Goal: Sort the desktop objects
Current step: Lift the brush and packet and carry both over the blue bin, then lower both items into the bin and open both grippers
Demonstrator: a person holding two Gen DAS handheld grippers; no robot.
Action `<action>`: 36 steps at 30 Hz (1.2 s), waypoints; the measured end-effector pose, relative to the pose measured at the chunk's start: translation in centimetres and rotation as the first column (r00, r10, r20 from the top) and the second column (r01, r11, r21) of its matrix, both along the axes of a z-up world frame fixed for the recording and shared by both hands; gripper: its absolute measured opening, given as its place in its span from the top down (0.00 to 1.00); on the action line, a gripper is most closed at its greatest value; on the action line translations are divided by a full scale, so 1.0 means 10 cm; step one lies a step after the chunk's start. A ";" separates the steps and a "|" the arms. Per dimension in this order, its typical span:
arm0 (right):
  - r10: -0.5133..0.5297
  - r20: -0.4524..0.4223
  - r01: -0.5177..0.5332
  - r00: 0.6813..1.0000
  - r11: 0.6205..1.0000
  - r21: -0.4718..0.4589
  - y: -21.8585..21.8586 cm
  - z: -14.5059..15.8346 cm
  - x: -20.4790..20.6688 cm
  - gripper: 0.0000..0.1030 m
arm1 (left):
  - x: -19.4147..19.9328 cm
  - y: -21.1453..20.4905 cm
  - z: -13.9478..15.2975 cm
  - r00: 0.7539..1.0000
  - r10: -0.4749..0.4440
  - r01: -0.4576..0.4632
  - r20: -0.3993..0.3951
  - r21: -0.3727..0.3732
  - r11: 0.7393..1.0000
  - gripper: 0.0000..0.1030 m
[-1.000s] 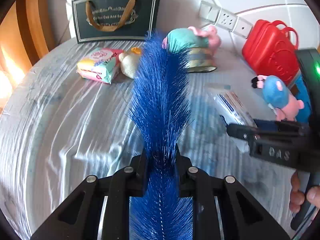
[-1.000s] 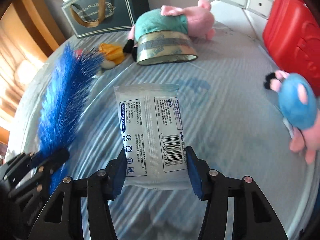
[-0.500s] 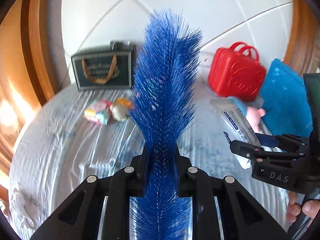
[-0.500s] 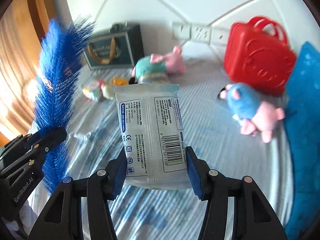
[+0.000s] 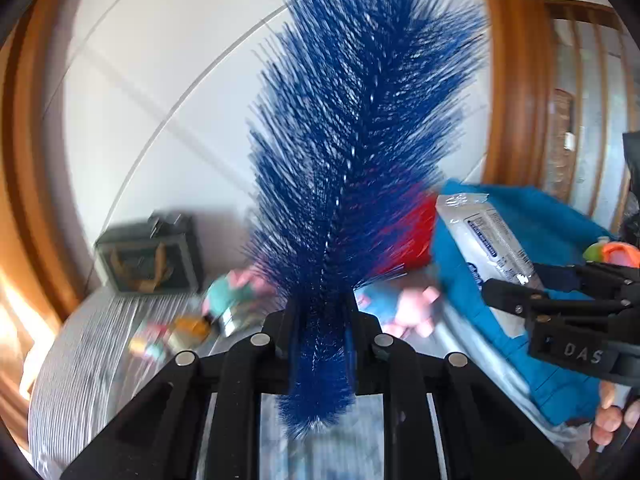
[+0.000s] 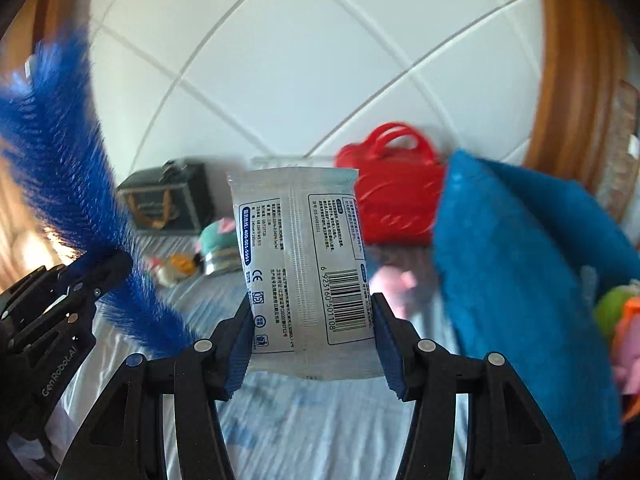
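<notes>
My left gripper (image 5: 322, 312) is shut on a bushy blue brush (image 5: 360, 140), which stands up in front of the lens and hides much of the wall and table. My right gripper (image 6: 312, 324) is shut on a white wipes packet (image 6: 300, 264) with a barcode, held upright. In the left wrist view the same packet (image 5: 488, 240) shows at the right in the right gripper (image 5: 516, 296), with a person's fingers (image 5: 608, 420) below. The right wrist view has the blue brush (image 6: 64, 168) and the left gripper (image 6: 108, 268) at its left edge. Both are high above the table.
On the grey striped table (image 6: 320, 420) lie a dark gift bag (image 6: 164, 200), a teal-and-pink plush (image 6: 218, 240), a small yellow toy (image 6: 178, 266), a red toy case (image 6: 394, 192) and a blue cloth bin (image 6: 520, 280) at right holding colourful toys (image 6: 616, 320). White tiled wall behind.
Both grippers have risen well above the table and swung toward the right, still holding the brush and the packet. The blue bin has come closer; the table objects look smaller and lower.
</notes>
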State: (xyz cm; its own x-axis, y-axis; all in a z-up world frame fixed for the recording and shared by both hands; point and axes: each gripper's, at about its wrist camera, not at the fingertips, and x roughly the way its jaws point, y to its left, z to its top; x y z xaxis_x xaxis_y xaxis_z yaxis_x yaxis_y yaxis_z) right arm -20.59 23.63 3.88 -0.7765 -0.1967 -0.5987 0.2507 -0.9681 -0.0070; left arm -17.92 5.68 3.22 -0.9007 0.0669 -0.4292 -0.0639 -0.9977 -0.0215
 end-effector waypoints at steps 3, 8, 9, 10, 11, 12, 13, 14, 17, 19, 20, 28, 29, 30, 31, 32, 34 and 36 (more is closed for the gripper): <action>-0.049 -0.062 0.048 0.997 0.999 -0.009 0.59 0.33 0.03 0.48 | -0.07 0.53 0.35 0.996 -0.043 0.041 -0.077 -0.021 0.999 0.83; -0.085 -0.146 0.083 0.986 0.996 -0.020 1.60 0.81 0.04 0.48 | -0.20 1.51 1.08 0.972 -0.076 0.068 -0.221 -0.045 0.997 0.83; -0.092 -0.168 0.092 0.981 0.996 -0.009 1.84 0.92 0.03 0.48 | -0.24 1.73 1.26 0.965 -0.080 0.071 -0.251 -0.047 0.996 0.83; -0.098 -0.189 0.099 0.977 0.995 -0.002 2.06 1.02 0.02 0.48 | -0.28 1.99 1.47 0.955 -0.088 0.078 -0.282 -0.048 0.996 0.83; -0.108 -0.200 0.111 0.974 0.994 0.003 2.29 1.11 -0.02 0.48 | -0.32 2.15 1.61 0.950 -0.089 0.078 -0.301 -0.049 0.996 0.83; -0.116 -0.202 0.119 0.972 0.993 0.003 2.44 1.17 -0.05 0.48 | -0.37 2.33 1.76 0.944 -0.092 0.082 -0.316 -0.047 0.996 0.83; -0.124 -0.199 0.127 0.972 0.992 0.000 2.62 1.24 -0.09 0.48 | -0.44 2.53 1.92 0.942 -0.105 0.097 -0.320 -0.041 0.994 0.83; -0.131 -0.190 0.133 0.973 0.991 -0.003 2.79 1.29 -0.14 0.48 | -0.52 2.73 2.07 0.941 -0.114 0.109 -0.319 -0.033 0.993 0.83; -0.171 -0.166 0.170 0.971 0.985 -0.020 3.30 1.39 -0.31 0.48 | -0.69 3.26 2.35 0.941 -0.130 0.125 -0.313 -0.036 0.992 0.83; -0.206 -0.148 0.204 0.967 0.979 -0.027 3.60 1.41 -0.45 0.48 | -0.83 3.58 2.44 0.945 -0.142 0.137 -0.296 -0.036 0.990 0.83; -0.215 -0.139 0.214 0.967 0.977 -0.027 3.72 1.41 -0.52 0.48 | -0.92 3.75 2.44 0.949 -0.157 0.152 -0.274 -0.040 0.988 0.83; -0.242 -0.067 0.245 0.968 0.968 0.045 3.99 1.12 -0.91 0.48 | -1.53 4.41 1.84 0.981 -0.191 0.191 -0.026 -0.027 0.981 0.83; -0.242 -0.052 0.245 0.969 0.968 0.057 3.99 1.04 -0.97 0.48 | -1.61 4.42 1.72 0.982 -0.189 0.190 0.016 -0.021 0.982 0.83; -0.240 -0.027 0.241 0.970 0.968 0.068 3.98 0.95 -1.04 0.48 | -1.67 4.44 1.63 0.980 -0.191 0.192 0.049 -0.017 0.981 0.83; -0.239 0.000 0.238 0.971 0.969 0.070 3.98 0.86 -1.10 0.48 | -1.77 4.47 1.50 0.975 -0.198 0.201 0.105 -0.021 0.979 0.83; -0.238 0.029 0.235 0.971 0.969 0.070 3.98 0.78 -1.17 0.48 | -1.81 4.50 1.41 0.970 -0.200 0.205 0.139 -0.024 0.979 0.83; -0.230 0.088 0.224 0.969 0.972 0.073 3.95 0.59 -1.29 0.48 | -1.94 4.57 1.17 0.957 -0.194 0.207 0.217 -0.037 0.978 0.83; -0.231 0.123 0.222 0.965 0.972 0.078 3.93 0.43 -1.35 0.48 | -1.98 4.62 1.02 0.960 -0.171 0.193 0.221 -0.087 0.977 0.83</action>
State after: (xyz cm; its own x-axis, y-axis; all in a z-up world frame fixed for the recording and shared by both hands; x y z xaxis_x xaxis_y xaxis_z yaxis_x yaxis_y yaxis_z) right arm -34.13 62.97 8.20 -0.7108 0.0164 -0.7032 0.0277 -0.9983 -0.0512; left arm -37.73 51.91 13.39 -0.7658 0.1649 -0.6215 -0.2501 -0.9668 0.0517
